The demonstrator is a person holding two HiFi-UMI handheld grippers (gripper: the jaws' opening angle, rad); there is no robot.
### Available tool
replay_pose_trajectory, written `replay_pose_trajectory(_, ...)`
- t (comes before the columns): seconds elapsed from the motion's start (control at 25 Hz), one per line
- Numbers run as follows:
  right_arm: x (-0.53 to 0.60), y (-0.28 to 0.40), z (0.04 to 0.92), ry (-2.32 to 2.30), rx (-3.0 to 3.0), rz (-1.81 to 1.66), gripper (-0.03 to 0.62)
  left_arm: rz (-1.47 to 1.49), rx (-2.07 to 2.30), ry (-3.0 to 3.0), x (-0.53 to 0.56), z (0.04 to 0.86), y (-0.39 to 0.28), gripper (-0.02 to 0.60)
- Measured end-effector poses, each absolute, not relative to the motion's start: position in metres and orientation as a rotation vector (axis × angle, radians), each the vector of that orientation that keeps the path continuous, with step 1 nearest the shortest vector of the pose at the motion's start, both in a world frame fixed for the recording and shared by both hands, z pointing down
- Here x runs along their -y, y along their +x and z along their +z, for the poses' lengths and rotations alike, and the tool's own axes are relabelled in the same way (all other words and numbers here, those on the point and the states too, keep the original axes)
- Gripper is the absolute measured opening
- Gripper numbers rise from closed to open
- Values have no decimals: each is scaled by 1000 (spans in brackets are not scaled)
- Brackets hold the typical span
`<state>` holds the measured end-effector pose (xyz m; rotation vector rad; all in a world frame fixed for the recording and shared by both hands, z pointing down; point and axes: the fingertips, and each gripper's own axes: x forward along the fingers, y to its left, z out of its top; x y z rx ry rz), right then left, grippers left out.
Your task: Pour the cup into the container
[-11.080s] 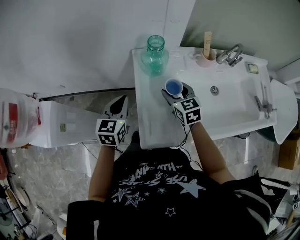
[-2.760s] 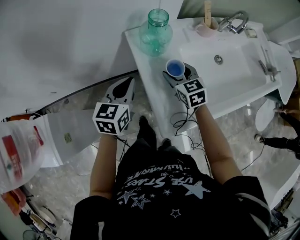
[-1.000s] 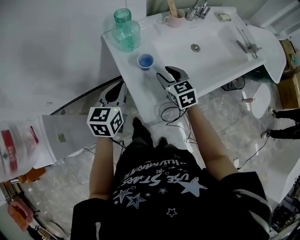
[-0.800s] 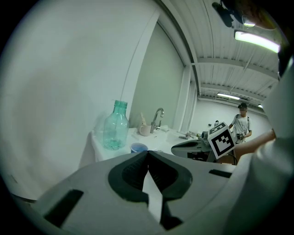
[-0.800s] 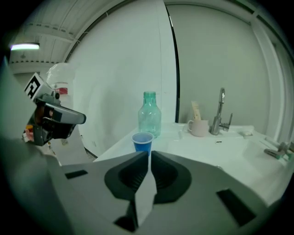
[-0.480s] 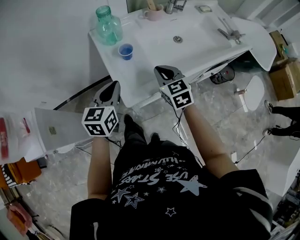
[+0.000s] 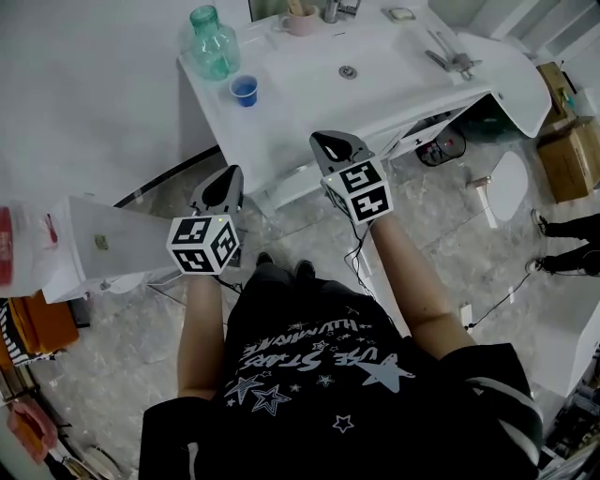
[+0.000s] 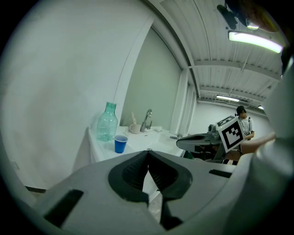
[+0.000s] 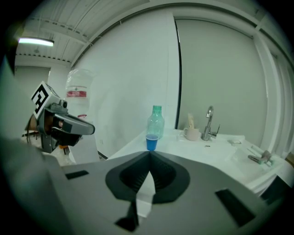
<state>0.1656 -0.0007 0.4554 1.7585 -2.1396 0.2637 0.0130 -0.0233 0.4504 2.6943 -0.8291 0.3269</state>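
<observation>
A blue cup [image 7: 244,90] stands upright on the white sink counter [image 7: 300,112], just in front of a green glass bottle [image 7: 212,42]. Both grippers hang off the counter's front edge, well short of the cup. My left gripper [image 7: 228,176] is shut and empty over the floor. My right gripper [image 7: 326,141] is shut and empty near the counter's edge. In the left gripper view the cup [image 8: 120,143] and bottle [image 8: 107,122] stand far beyond the shut left gripper [image 8: 148,152]. In the right gripper view the cup [image 9: 151,141] and bottle [image 9: 156,120] stand beyond the shut right gripper [image 9: 149,153].
A pink mug [image 7: 302,21] and a faucet [image 7: 336,7] sit at the back of the sink basin [image 7: 375,56]. A white cabinet [image 7: 94,246] stands to my left, a cardboard box [image 7: 567,141] to the right. Another person's feet [image 7: 562,225] show at far right.
My right gripper's jaws have shut on nothing. Both grippers have drawn back from the counter towards me. The cup has stayed beside the bottle.
</observation>
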Motion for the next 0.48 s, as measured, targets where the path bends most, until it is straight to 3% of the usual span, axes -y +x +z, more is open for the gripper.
replay_pose_trajectory(0.48,-27,162,457,1809,2120,304,6,371,757,2672,0,474,5,12)
